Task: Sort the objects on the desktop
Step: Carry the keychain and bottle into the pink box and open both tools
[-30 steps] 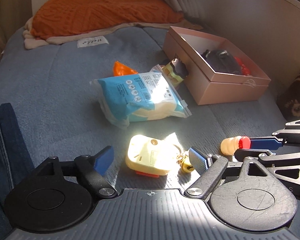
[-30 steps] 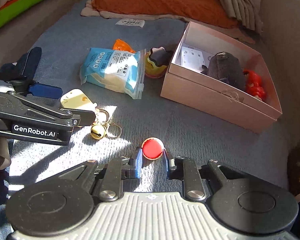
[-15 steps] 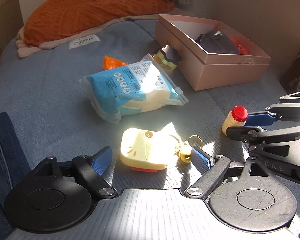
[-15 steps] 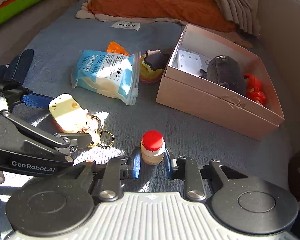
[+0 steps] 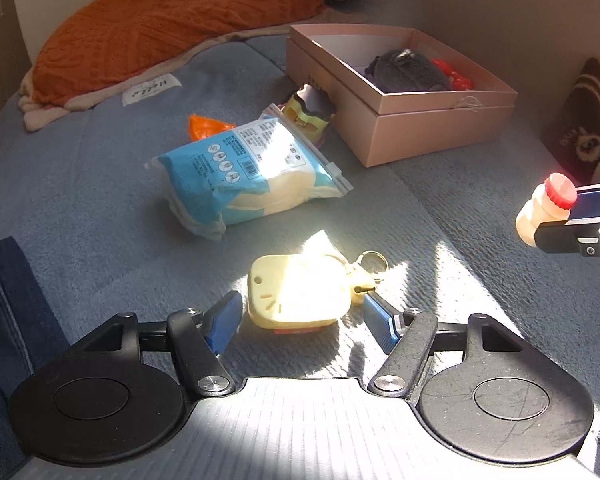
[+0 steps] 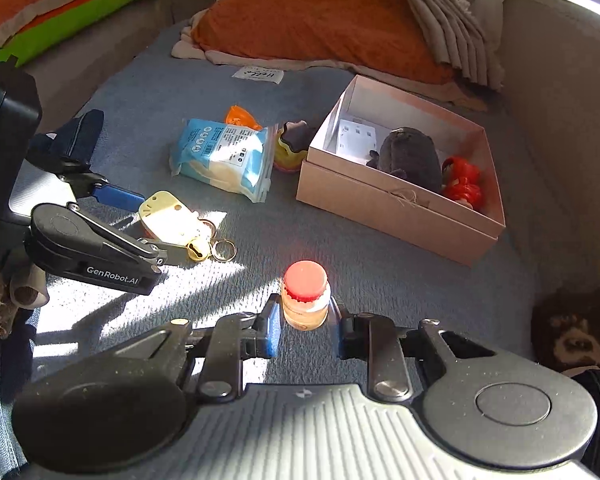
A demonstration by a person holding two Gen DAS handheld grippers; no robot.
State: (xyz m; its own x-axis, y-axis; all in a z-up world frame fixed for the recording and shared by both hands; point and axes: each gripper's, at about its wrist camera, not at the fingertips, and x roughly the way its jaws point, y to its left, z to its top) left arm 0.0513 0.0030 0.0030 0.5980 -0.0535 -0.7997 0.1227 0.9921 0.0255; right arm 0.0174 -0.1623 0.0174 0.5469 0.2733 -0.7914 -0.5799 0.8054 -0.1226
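Right wrist view, lower centre: right gripper [image 6: 304, 330] clamped on a small red-capped bottle [image 6: 305, 295], held upright; a shallow grip may let it tip. Left wrist view, lower centre: left gripper [image 5: 300, 318] with fingers apart around the yellow keychain tag [image 5: 296, 294]; the trailing key rings [image 5: 374, 259] may snag. Upper right: pink box [image 5: 428, 120], the probable destination.

You are seeing "GenRobot.AI" in white letters on the black arm of the left gripper [image 6: 134, 222] in the right wrist view. On the grey body behind it, the letters "AS" are showing at the frame edge, with a smaller line under them cut off and unreadable. A white cloth tag [image 6: 258, 75] on the blue blanket [image 6: 380, 276] is carrying a cursive word that looks like "Hello". The blue packet [image 5: 244, 168] is showing a barcode and small print too fine to read.
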